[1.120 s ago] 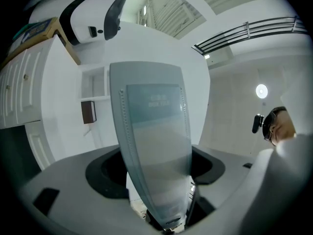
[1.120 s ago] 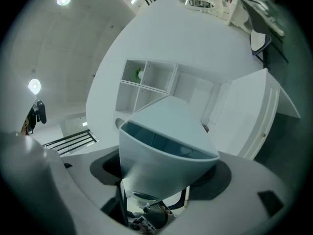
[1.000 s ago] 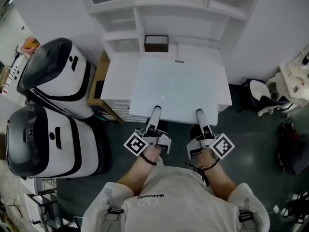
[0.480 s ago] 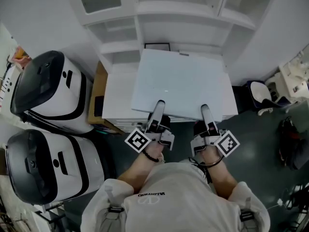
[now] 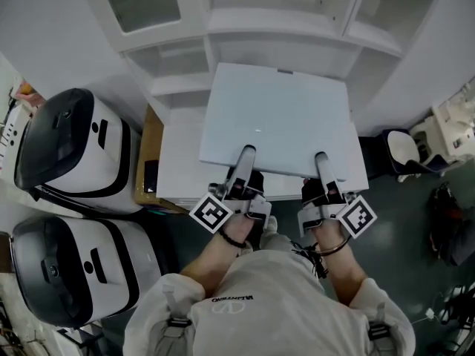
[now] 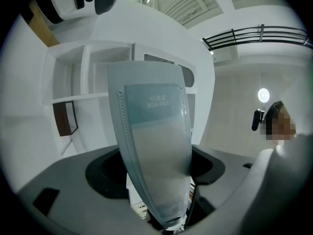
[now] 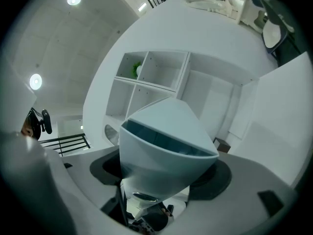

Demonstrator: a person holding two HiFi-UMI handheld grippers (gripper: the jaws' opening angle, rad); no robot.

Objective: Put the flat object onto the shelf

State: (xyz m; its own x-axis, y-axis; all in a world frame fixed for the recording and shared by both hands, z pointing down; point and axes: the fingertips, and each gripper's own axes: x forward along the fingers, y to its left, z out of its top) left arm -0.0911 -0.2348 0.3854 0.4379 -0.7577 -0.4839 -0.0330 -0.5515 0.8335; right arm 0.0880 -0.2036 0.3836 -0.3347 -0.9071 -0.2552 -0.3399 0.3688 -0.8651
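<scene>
A flat pale blue-white file box (image 5: 278, 117) is held up level over the white cabinet top (image 5: 178, 162), its far edge at the white shelf unit (image 5: 282, 24). My left gripper (image 5: 243, 156) is shut on the box's near edge at the left, and my right gripper (image 5: 321, 160) is shut on the same edge at the right. In the left gripper view the box (image 6: 151, 141) runs edge-on between the jaws towards the shelf compartments (image 6: 93, 82). In the right gripper view the box (image 7: 166, 141) fills the jaws, with open shelf cells (image 7: 151, 75) beyond.
Two large white-and-black machines (image 5: 70, 150) (image 5: 74, 265) stand at the left. A wooden panel (image 5: 151, 150) leans between them and the cabinet. A white seat (image 5: 407, 145) and a dark bag (image 5: 445, 225) lie on the floor at the right. A brown box (image 6: 63, 117) sits in a shelf cell.
Both grippers have carried the flat box up and forward towards the shelf. It now covers the brown box that showed behind it a second ago.
</scene>
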